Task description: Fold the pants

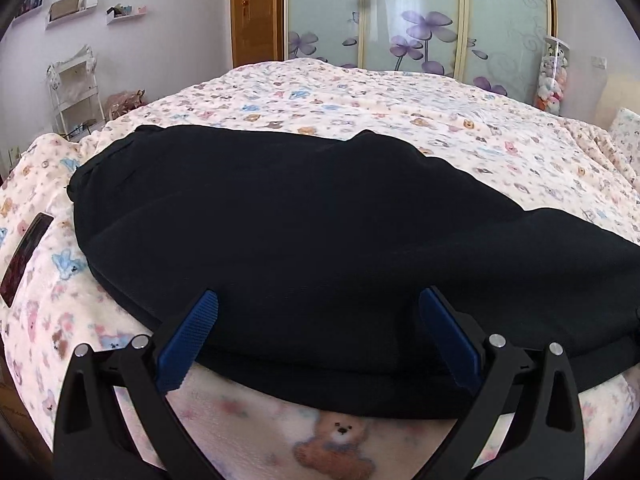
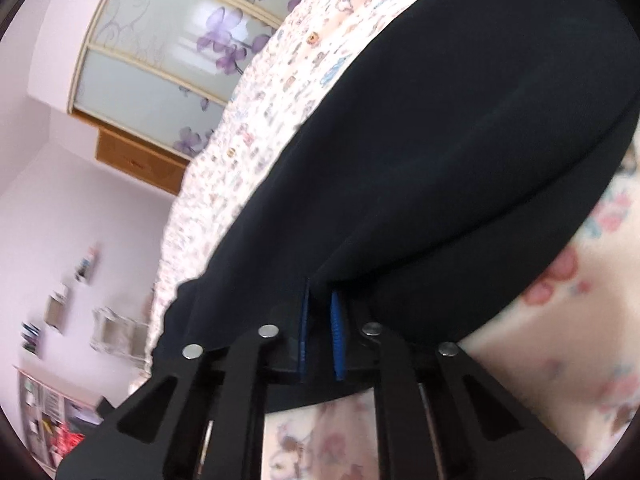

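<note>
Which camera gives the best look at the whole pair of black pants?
The left wrist view: the black pants lie spread across the bed, outline mostly visible. The right wrist view shows only a tilted, close-up part where the right gripper pinches the fabric.

Black pants (image 2: 460, 152) in pinched right hand-held gripper (image 2: 319, 304)

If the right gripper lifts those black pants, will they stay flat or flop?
Probably flop: the black pants drape softly over the blanket. Where the right gripper pinches them, the fabric bunches, so the rest would likely hang and drag.

Bright, even daylight — fisheye-warped edges, right view motion-blurred.
</note>
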Demonstrator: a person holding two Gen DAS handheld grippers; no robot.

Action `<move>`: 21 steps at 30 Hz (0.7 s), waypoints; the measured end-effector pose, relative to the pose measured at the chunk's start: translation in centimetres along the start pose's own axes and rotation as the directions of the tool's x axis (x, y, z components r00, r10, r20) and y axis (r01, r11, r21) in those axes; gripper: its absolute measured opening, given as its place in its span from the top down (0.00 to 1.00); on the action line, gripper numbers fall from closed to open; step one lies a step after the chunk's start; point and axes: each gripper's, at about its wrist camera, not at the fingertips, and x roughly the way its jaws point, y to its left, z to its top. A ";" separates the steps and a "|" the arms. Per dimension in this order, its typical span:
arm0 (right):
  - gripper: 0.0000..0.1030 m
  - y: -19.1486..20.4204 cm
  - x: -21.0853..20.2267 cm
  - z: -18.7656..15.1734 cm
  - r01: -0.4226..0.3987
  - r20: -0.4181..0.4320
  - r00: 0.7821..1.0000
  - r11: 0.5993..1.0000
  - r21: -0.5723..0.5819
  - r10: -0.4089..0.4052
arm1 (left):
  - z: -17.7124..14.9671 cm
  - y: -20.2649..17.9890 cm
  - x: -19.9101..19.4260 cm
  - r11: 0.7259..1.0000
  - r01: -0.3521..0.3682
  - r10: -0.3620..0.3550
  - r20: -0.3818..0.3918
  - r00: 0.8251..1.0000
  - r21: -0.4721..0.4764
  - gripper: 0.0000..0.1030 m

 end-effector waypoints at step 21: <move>0.91 0.5 -0.6 -2.4 0.131 -0.006 0.991 0.966 -0.224 -0.135 | 0.3 -0.4 -2.2 1.000 0.017 -0.018 0.113 0.993 0.006 0.02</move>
